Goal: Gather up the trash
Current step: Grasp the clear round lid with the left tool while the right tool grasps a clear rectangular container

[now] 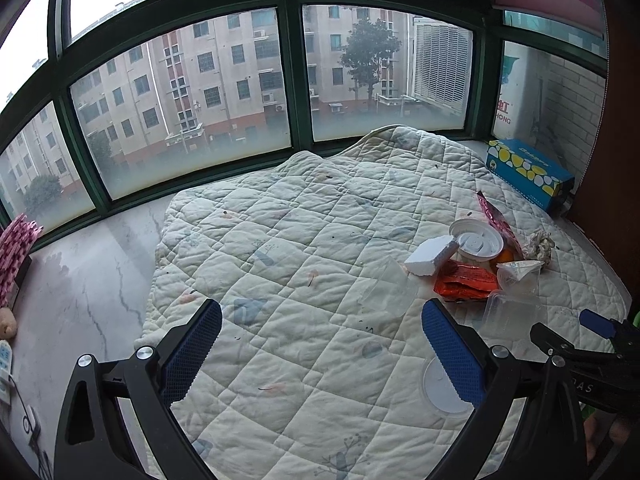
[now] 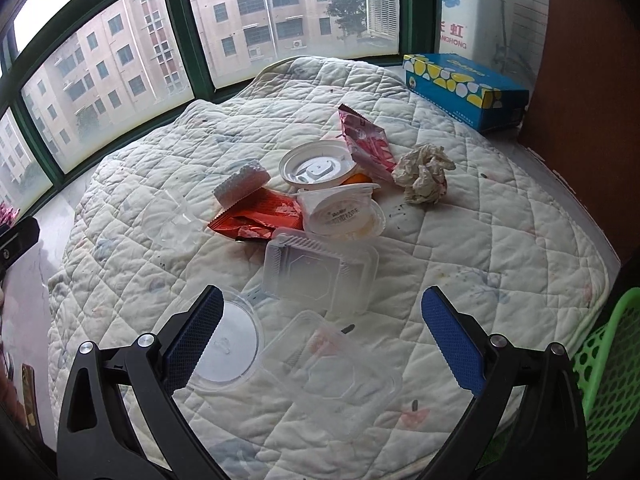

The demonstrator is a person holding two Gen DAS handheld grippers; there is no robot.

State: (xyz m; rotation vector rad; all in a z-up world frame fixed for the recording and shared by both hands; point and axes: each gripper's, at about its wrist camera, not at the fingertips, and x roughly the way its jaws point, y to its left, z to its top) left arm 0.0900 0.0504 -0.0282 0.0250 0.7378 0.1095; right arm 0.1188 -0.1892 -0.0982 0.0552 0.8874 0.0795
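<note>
Left gripper (image 1: pixel 322 344) spread wide, empty, over bare quilted white blanket (image 1: pixel 280 248). Trash heaps mid-blanket: crumpled clear plastic cup (image 2: pixel 172 220), white foam block (image 2: pixel 240 184) on a crinkled red foil wrapper (image 2: pixel 260 216), round white plastic lid (image 2: pixel 316 166), peeled pudding cup (image 2: pixel 340 212), clear ribbed tray (image 2: pixel 320 272), crumpled tissue wad (image 2: pixel 424 174). Right gripper (image 2: pixel 322 338) gapes empty above another clear tray (image 2: pixel 332 368). Green mesh basket (image 2: pixel 608 364) at the blanket's right edge.

Both wrist cameras look forward and down over the quilted pad (image 1: pixel 304 248) toward the green-framed window (image 1: pixel 294 76). The left sits farther back and leftward; the right hangs nearer the trash pile, and both share the white round lid (image 2: pixel 316 166) and blue tissue box (image 2: pixel 464 88)
</note>
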